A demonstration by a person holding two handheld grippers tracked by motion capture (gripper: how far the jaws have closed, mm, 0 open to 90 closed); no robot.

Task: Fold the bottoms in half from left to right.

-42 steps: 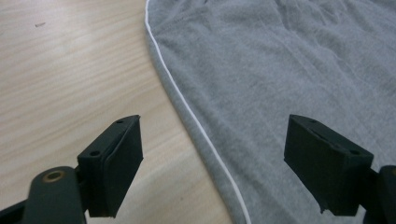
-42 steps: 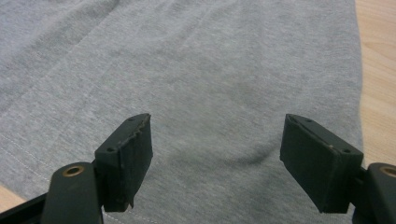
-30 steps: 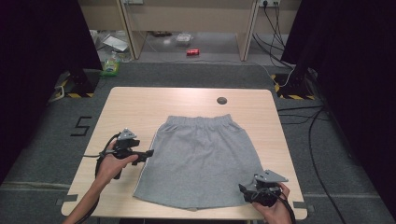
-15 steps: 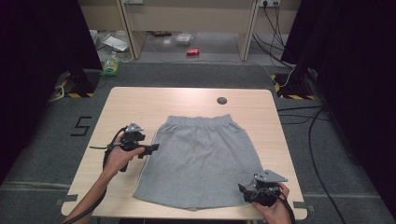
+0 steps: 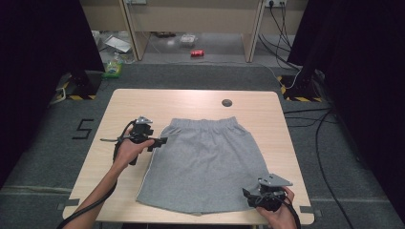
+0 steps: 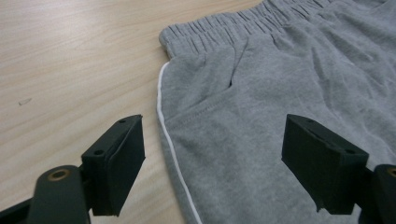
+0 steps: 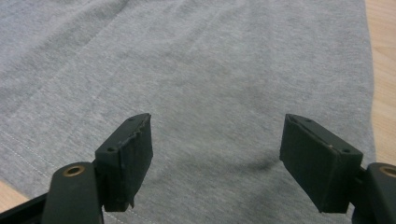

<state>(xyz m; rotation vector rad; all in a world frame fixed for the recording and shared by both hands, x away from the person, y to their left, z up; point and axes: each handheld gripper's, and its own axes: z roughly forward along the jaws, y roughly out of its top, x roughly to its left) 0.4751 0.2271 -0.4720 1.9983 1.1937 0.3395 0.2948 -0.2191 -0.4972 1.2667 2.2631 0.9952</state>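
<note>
One pair of grey shorts (image 5: 205,164) lies flat on the wooden table (image 5: 191,102), waistband toward the far edge, hem toward the person. It sits centre-right on the tabletop, spread out smooth, probably laid that way so both side edges are easy to reach for a fold.

The left gripper (image 5: 160,141) sits at the shorts' left side seam, just below the waistband, jaws wide apart and gripping nothing. In the left gripper view the white piping (image 6: 166,121) and pocket opening (image 6: 231,81) lie between the two jaws; one jaw is over bare wood, the other over fabric, so it looks lined up to pinch that edge.

The right gripper (image 5: 249,196) is at the near right hem corner, low over the cloth, jaws also spread wide with nothing between them but flat fabric below. The right gripper view has the hem stitching (image 7: 28,144) at lower left and the right edge of the shorts (image 7: 366,84) against wood. My guess: each hand takes one point, upper left and lower right, ready to lift or fold.

Counts: one pair of shorts, two grippers, two hands, one table, one small dark round disc (image 5: 227,102) on the tabletop beyond the waistband, well apart from the shorts. One red can (image 5: 197,53) on the floor beyond.
</note>
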